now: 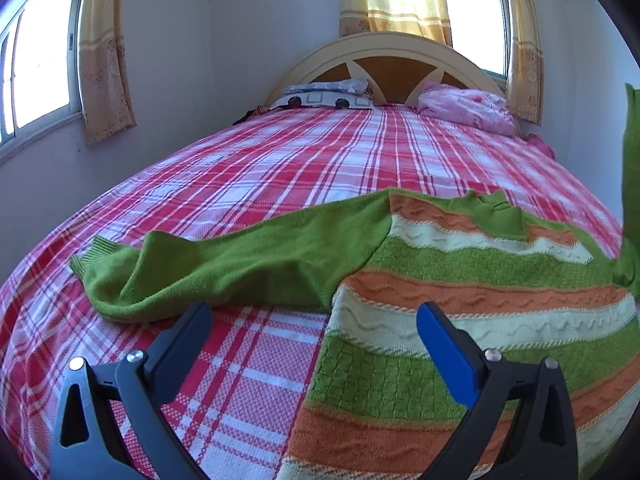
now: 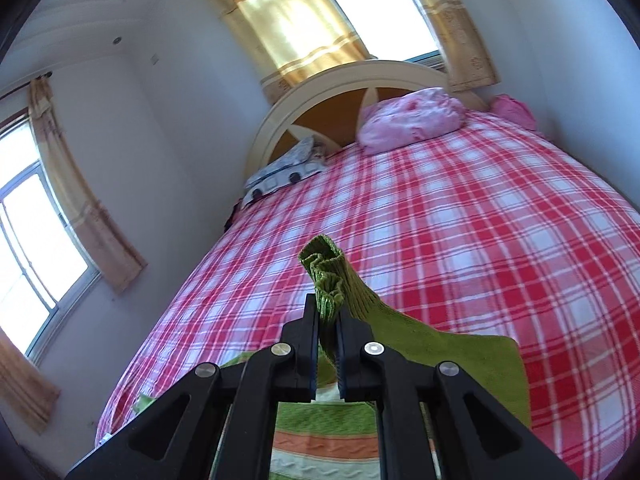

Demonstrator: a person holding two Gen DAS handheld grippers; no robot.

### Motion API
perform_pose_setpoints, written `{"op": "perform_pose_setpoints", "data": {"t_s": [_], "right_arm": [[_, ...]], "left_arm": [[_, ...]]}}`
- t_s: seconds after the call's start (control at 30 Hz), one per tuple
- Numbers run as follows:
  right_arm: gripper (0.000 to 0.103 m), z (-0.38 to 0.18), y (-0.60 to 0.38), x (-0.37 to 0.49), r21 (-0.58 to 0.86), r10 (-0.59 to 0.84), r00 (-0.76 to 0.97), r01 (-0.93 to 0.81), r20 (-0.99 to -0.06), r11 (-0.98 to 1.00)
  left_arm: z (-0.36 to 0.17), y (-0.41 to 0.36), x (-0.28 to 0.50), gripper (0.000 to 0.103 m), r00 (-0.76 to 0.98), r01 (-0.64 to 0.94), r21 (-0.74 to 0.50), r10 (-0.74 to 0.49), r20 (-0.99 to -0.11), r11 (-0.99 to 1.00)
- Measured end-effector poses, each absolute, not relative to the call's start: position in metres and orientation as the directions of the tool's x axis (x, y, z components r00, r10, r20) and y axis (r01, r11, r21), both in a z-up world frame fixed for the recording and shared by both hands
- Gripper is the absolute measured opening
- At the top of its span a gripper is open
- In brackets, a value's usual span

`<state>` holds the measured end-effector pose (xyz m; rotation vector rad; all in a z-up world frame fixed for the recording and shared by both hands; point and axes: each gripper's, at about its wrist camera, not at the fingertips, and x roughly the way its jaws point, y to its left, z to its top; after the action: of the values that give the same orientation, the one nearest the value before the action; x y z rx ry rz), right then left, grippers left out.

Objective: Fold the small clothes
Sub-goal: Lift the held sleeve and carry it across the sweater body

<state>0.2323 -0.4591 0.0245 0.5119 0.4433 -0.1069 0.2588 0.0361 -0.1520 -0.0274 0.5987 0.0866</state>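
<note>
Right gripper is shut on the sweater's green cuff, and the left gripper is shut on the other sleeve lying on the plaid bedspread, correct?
Not quite. The left gripper is open and holds nothing; in the left wrist view its fingers stand wide apart, short of the other sleeve on the plaid bedspread. The right gripper is indeed shut on the green cuff.

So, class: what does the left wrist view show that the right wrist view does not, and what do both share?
Left wrist view only: the open left hand-held gripper, and the sweater's left sleeve lying flat on the bed.

Right wrist view only: the right hand-held gripper shut on the ribbed cuff of the raised sleeve.

Both: the striped sweater, the plaid bedspread and the pink pillow.
</note>
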Motion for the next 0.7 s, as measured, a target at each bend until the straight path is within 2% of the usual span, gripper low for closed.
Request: {"op": "perform_pose_setpoints", "data": {"t_s": [0.37, 0.7], "right_arm": [[0.006, 0.005, -0.371, 0.294, 0.451, 0.159, 0.881, 0.068, -0.446, 0.890], [0.006, -0.100, -0.297, 0.344, 0.450, 0.257, 0.772, 0.042, -0.581, 0.892]], "left_arm": [[-0.156, 0.048, 0.255, 0.103, 0.831, -0.088, -0.086, 0.025, -0.556, 0.992], [-0.159, 0.066, 0.253, 0.103, 0.827, -0.137, -0.167, 0.020, -0.562, 0.976]]}}
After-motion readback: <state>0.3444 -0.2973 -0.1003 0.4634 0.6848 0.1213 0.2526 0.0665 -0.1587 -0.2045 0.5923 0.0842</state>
